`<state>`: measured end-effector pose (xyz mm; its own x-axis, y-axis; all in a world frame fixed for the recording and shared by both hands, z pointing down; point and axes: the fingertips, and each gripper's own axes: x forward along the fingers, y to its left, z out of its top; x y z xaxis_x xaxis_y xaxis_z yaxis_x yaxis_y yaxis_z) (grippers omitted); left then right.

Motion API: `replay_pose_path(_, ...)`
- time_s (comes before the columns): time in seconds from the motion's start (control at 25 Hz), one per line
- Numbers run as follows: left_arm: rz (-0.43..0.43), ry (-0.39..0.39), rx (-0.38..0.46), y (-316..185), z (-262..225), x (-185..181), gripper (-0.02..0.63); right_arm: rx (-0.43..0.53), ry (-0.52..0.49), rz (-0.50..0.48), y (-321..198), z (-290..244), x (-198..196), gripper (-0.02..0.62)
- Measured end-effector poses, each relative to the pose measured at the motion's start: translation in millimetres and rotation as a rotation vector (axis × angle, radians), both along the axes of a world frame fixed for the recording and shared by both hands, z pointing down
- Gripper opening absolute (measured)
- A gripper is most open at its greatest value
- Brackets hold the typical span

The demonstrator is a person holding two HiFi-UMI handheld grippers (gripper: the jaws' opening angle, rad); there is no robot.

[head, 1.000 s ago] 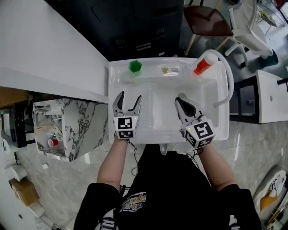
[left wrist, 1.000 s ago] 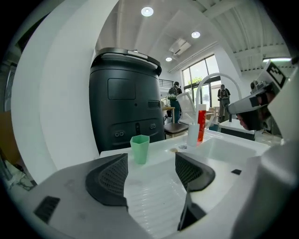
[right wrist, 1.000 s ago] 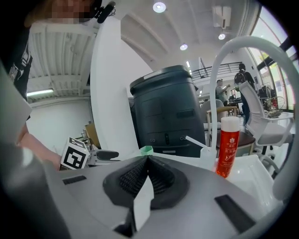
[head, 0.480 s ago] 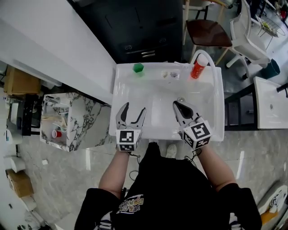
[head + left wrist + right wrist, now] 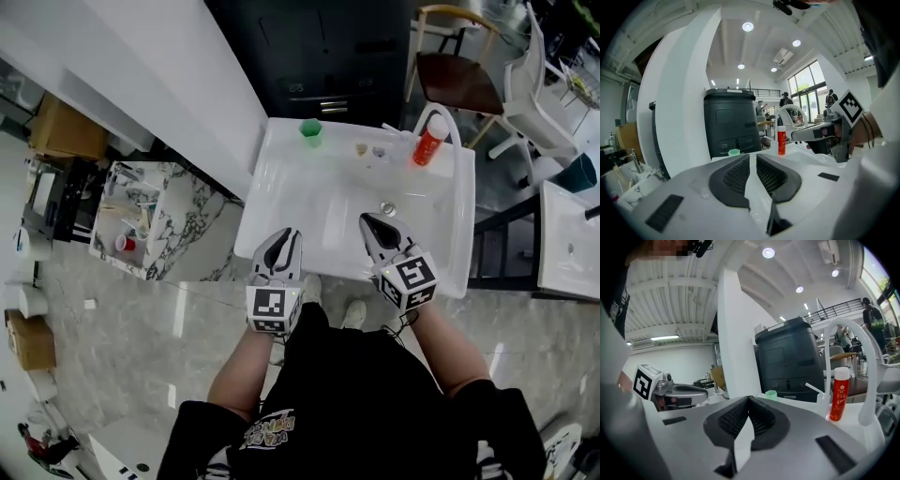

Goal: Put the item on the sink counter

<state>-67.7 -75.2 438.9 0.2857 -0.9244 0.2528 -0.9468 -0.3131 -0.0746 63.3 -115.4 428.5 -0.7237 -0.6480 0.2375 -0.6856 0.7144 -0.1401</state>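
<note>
The white sink [image 5: 281, 202] stands in front of me. On its back ledge are a green cup [image 5: 311, 131], a red bottle [image 5: 427, 141] and a white arched faucet [image 5: 457, 127]. My left gripper [image 5: 282, 242] hovers over the sink's near left corner. Its jaws are closing to a thin slit and nothing is between them [image 5: 753, 154]. My right gripper [image 5: 372, 225] is over the basin's near right part, shut and empty [image 5: 749, 398]. The green cup [image 5: 734, 152] and the red bottle [image 5: 838, 393] lie far beyond both sets of jaws.
A marble-patterned stand [image 5: 178, 230] holding a red cup [image 5: 122, 243] and other small things sits left of the sink. A white partition [image 5: 141, 66] runs along the left, a dark cabinet [image 5: 328, 56] is behind the sink and a brown chair [image 5: 459, 80] is at the back right.
The left jaws, wide apart in the earlier frames, have come together. The head has drawn back, so the sink sits farther off. Both grippers stay near the sink's front edge.
</note>
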Motion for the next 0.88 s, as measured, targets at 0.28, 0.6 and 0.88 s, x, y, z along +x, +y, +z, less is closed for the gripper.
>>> replay_pose_path(0.28, -0.031, 0.03, -0.037, 31.1, 2.1, -14.0, 0.025, -0.016, -0.007, -0.062, 12.8, 6.1, -30.5, 0.054)
replay_pose_path(0.6, -0.008, 0.076, -0.046, 45.4, -0.9, -37.7, 0.025, -0.035, -0.005, -0.064, 28.9, 14.0, -72.2, 0.054)
replay_pose_path(0.88, 0.101, 0.114, -0.04, 44.8, -7.3, -46.4, 0.025, -0.027, 0.007, 0.002, 42.0, 9.8, -97.5, 0.054)
